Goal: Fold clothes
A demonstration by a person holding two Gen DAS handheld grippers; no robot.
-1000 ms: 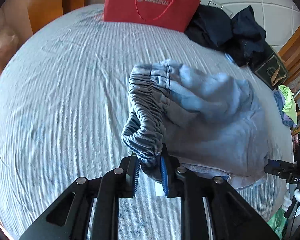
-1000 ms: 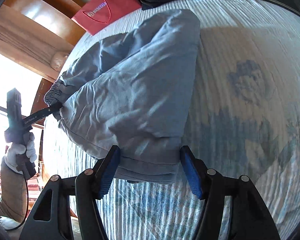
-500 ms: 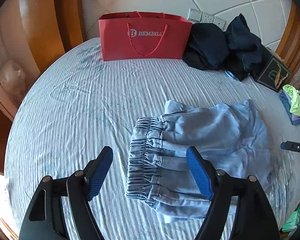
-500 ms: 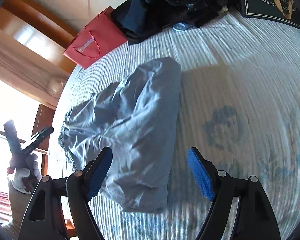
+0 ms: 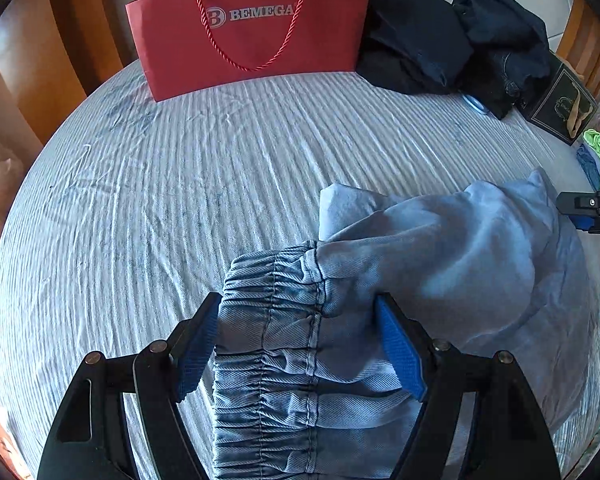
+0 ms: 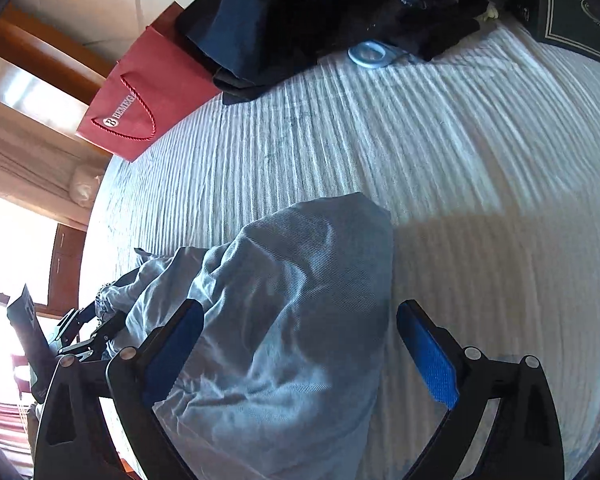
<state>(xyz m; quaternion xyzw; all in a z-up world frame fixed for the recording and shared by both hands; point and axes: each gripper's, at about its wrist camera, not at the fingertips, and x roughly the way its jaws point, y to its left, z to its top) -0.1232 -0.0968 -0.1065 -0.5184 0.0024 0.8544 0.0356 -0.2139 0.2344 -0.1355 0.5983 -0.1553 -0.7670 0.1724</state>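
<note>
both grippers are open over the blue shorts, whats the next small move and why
Probably close the left gripper on the waistband. Its jaws are open with the gathered elastic edge of the shorts between the pads, so a grip is ready. The right gripper is open too, straddling the other end, which is bunched, not flat, on the bed.

Left hand-held gripper [image 5: 300, 344] jaws spread wide, right hand-held gripper [image 6: 300, 352] likewise
</note>
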